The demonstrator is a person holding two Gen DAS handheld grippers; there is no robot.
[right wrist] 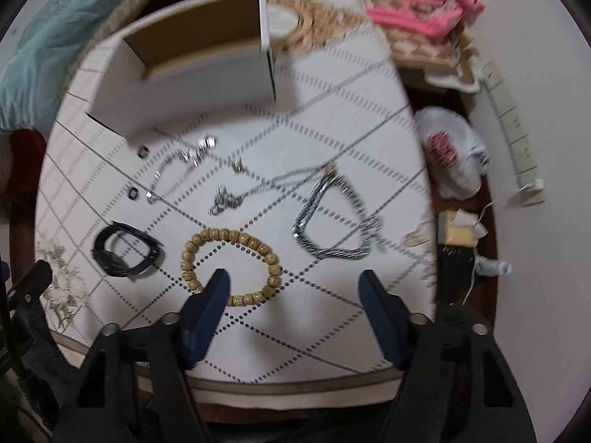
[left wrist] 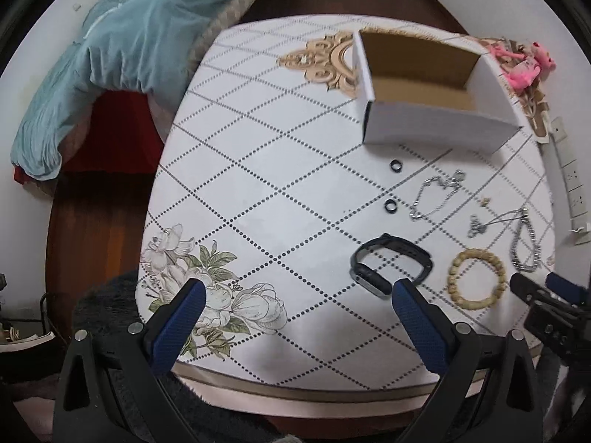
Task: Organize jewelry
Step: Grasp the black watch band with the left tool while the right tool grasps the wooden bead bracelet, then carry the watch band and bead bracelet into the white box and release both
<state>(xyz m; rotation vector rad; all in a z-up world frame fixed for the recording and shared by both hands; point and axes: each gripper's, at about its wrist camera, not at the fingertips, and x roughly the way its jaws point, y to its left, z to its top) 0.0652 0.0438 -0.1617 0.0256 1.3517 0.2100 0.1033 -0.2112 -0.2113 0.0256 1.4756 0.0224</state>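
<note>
Jewelry lies on the white diamond-patterned table (left wrist: pixel 258 184): a black wristband (left wrist: pixel 388 265), a wooden bead bracelet (right wrist: pixel 231 236), a chunky silver chain (right wrist: pixel 332 217), a thin pendant necklace (right wrist: pixel 225 199), a silver bracelet (right wrist: pixel 184 158) and two black rings (left wrist: pixel 395 164) (left wrist: pixel 389 205). Behind them stands an open white box (left wrist: pixel 436 125). My left gripper (left wrist: pixel 299 291) is open over the table's near edge, its right finger just before the wristband. My right gripper (right wrist: pixel 293 277) is open, pointing down, its left finger over the bead bracelet's near side. Nothing is held.
A teal cloth (left wrist: pixel 110 55) drapes over furniture to the left. A pink toy (left wrist: pixel 524 66) lies at the far right corner, a power strip (left wrist: pixel 569 177) along the wall. A white plastic bag (right wrist: pixel 450 151) and clutter sit on the floor to the right.
</note>
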